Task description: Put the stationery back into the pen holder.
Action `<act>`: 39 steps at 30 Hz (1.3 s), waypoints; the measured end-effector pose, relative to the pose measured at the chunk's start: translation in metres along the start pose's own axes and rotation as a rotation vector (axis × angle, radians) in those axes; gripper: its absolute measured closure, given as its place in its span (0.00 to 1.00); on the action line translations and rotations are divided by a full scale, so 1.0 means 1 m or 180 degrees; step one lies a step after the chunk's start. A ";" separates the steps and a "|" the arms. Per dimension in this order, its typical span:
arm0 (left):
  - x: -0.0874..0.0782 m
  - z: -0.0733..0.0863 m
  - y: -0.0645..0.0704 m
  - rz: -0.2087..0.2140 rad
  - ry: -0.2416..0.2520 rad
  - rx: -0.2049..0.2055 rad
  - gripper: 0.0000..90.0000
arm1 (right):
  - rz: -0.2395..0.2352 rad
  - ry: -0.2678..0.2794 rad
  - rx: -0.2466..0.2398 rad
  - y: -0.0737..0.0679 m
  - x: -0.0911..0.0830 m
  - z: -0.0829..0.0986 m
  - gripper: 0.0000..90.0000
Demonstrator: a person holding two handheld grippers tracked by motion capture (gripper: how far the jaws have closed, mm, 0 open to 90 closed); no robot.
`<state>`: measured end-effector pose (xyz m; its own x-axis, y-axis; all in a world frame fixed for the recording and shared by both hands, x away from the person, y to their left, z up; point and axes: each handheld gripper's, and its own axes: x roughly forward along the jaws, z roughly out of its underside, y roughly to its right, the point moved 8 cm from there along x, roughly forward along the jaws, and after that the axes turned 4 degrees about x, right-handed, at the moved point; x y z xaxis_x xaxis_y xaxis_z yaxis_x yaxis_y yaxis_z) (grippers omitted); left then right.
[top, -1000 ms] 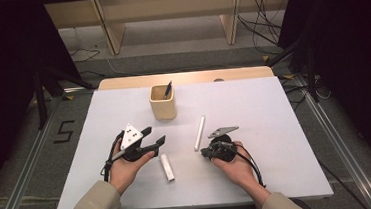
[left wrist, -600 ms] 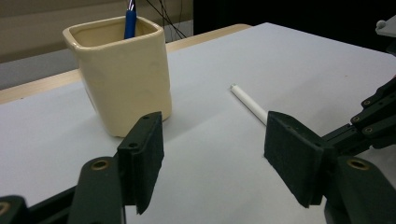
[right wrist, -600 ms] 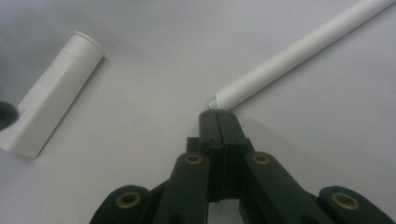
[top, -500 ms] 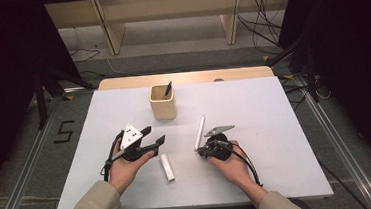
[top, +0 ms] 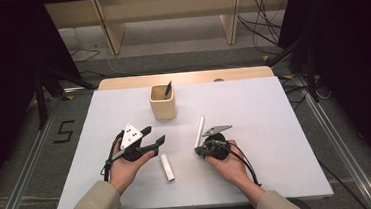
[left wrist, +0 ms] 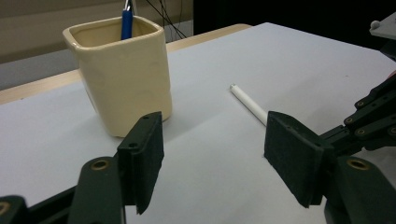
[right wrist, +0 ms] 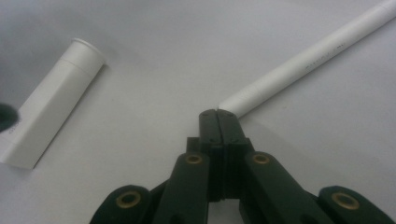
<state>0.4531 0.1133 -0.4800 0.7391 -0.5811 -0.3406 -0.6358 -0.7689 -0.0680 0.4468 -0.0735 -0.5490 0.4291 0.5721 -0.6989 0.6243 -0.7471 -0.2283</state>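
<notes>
The right gripper (top: pixel 200 150) was held low over the white desk (top: pixel 275 127), its jaws pressed fully together with nothing between them. In the right gripper view its closed tips (right wrist: pixel 218 116) were seen right at the near end of the pen (right wrist: pixel 308 60), a long white stick lying flat; whether they touched it could not be told. Faint grey print was seen along the pen's barrel, too small to be read. In the high view the pen (top: pixel 199 130) lay pointing away from the person, right of the cup (top: pixel 163 102).

The cap (top: pixel 166 166), a short white tube, lay flat between the two hands, apart from the pen. In the right gripper view a trace of print was seen at the cap's (right wrist: pixel 51 102) near end, unreadable.

The left gripper (top: pixel 153 136) was held wide open and empty, aimed at the gap between cup and pen. The cream cup (left wrist: pixel 119 70) stood upright with a blue pen (left wrist: pixel 126 18) inside. A "5" (top: pixel 64 131) was marked on the floor left of the desk.
</notes>
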 end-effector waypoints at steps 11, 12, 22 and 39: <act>0.000 0.000 0.000 0.0000 -0.0002 -0.0004 0.41 | 0.0007 0.0000 0.0003 -0.001 0.001 -0.001 1.00; 0.001 0.000 0.000 0.0000 -0.0003 -0.0006 0.42 | 0.0010 -0.0001 0.0003 -0.001 0.001 -0.001 1.00; 0.001 0.001 0.000 -0.0005 -0.0007 -0.0003 0.42 | 0.0015 0.0012 -0.0004 -0.001 0.002 -0.002 1.00; 0.001 0.002 0.000 0.0000 -0.0016 0.0006 0.42 | 0.0030 0.0042 0.0017 -0.003 0.005 -0.004 1.00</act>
<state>0.4536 0.1127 -0.4822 0.7380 -0.5798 -0.3454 -0.6363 -0.7683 -0.0697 0.4494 -0.0671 -0.5489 0.4435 0.5695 -0.6921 0.6168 -0.7542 -0.2253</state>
